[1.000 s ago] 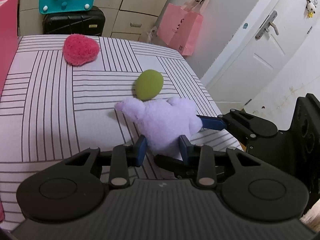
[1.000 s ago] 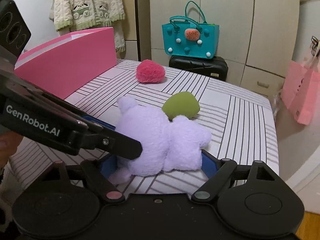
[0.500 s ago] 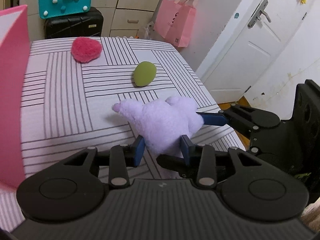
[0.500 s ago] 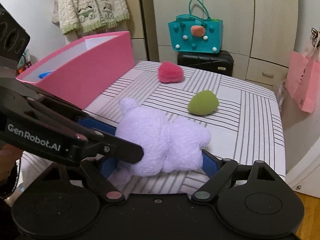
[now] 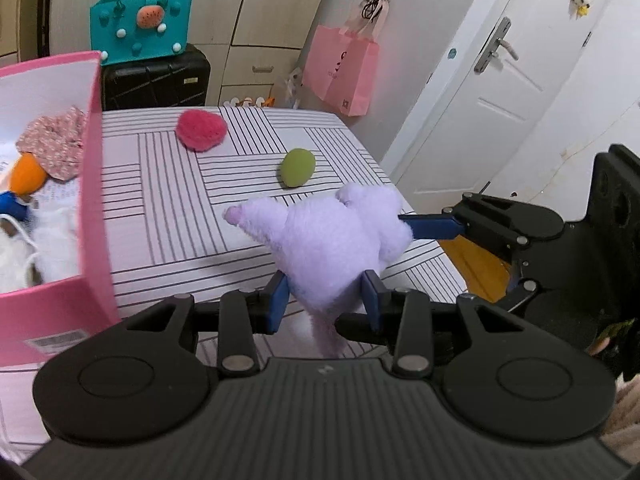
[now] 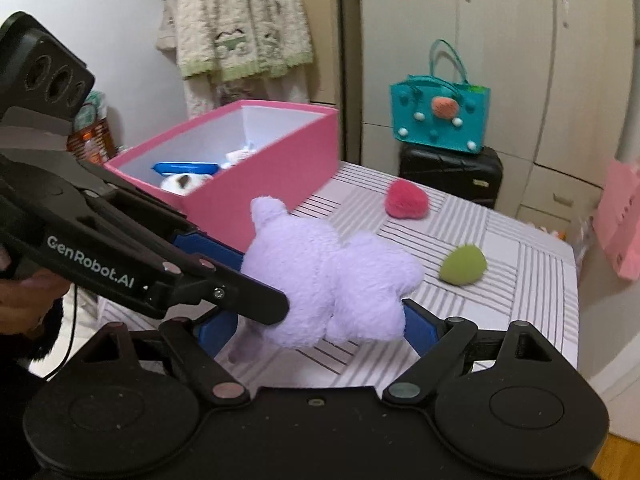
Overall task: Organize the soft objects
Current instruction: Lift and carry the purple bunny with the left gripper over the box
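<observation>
- Plush toy (image 5: 332,248), lilac and floppy, hangs above the striped bedspread (image 5: 160,208), carried between both tools and clear of the surface.
- Left gripper (image 5: 323,300) has its blue pads pinched narrow on the toy's lower end; a thin limb dangles below them.
- Right gripper (image 6: 316,326) is spread wide, its pads pressing the toy's two flanks.
- Pink box (image 6: 256,168), just beside the toy on the left, already holds several soft things.
- Red heart cushion (image 5: 201,130) and green ball (image 5: 297,168) lie well apart, farther along the bed.
- Risk, as I judge it: the wide hold on compressible fur may slip, or the dangling limb may catch the box's rim on the way in.
</observation>
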A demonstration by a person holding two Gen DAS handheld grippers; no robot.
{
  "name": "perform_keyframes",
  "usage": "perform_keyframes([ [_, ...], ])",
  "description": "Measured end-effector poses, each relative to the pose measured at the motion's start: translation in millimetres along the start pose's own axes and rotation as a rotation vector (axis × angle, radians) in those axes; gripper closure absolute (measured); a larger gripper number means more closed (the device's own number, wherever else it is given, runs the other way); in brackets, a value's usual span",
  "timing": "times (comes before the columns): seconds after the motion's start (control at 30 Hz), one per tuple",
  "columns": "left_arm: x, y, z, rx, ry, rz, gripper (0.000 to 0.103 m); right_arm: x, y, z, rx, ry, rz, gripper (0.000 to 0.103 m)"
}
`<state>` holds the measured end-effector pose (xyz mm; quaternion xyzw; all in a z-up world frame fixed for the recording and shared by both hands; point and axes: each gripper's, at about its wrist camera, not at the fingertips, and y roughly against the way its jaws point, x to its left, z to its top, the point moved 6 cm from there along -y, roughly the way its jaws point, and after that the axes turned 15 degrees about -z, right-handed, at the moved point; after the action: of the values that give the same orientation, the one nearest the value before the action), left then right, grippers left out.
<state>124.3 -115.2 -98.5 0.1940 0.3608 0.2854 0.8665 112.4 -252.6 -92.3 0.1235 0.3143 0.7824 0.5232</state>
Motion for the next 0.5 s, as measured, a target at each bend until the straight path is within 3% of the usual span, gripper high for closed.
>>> perform_keyframes([
  [0.33,17.2,64.6,-9.2,-0.07,0.027,0.023,0.065,49.4,10.9,32.4,-0.052,0.124,0.102,0.012],
  [0.5,36.5,90.5,-0.4,-0.115,0.027,0.08,0.065,74.1,-0.3,60.3,-0.093,0.179,0.125,0.013],
])
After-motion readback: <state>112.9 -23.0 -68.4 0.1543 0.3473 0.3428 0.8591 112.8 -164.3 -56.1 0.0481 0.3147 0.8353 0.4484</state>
